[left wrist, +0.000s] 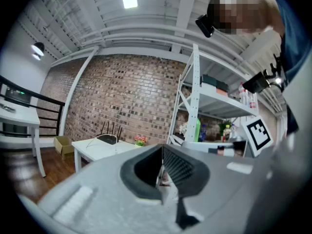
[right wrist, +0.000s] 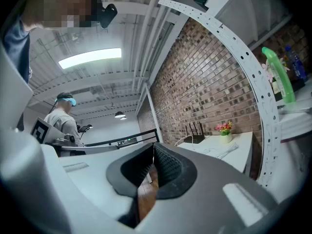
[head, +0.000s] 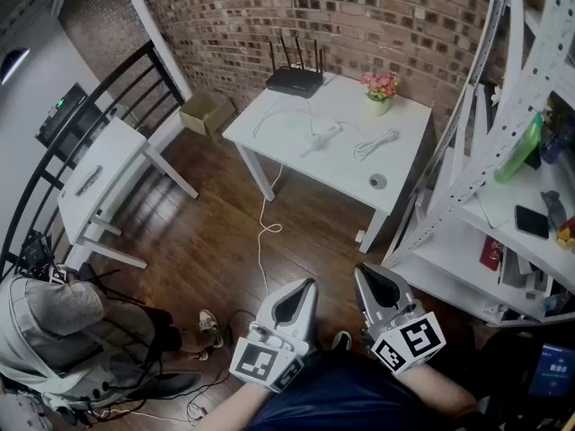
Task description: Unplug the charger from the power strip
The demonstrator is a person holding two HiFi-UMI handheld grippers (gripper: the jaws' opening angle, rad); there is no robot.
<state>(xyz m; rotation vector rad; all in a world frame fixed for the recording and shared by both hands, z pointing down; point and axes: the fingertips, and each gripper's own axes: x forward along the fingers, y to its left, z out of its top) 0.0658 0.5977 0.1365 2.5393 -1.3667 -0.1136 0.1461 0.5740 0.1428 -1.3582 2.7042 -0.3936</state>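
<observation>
Both claws are clenched shut with nothing in them. The left gripper [head: 309, 285] and the right gripper [head: 362, 272] sit at the bottom middle of the head view. They are side by side and point up the frame. In each gripper view the 2 dark pads press together and the gap is bare.

The power strip [head: 325, 135] lies on the white table [head: 287, 151] in the upper middle of the head view. It is well apart from both claws. The charger should be plugged into it, but from here it is too small to pick out from the strip. A bunch of white cable [head: 377, 142] lies just right of the strip. A black router [head: 295, 79] stands at the back of the table and a flower pot [head: 379, 104] is near the back right corner. The strip's cord [head: 264, 232] hangs off the front edge and runs down to the wood floor.

The job has not begun, I think. The step now is getting close to the table.

To do it well:
- Step around the cord on the floor so it does not trip anyone or drag the strip
- Stop when the strip is easy to see, then find the charger
- Open both claws before they reach it
- Hold the strip down with 1 claw so it does not lift
- Pinch the charger's hard body with the other claw, not its thin wire
- Pull straight out, slow and steady
</observation>
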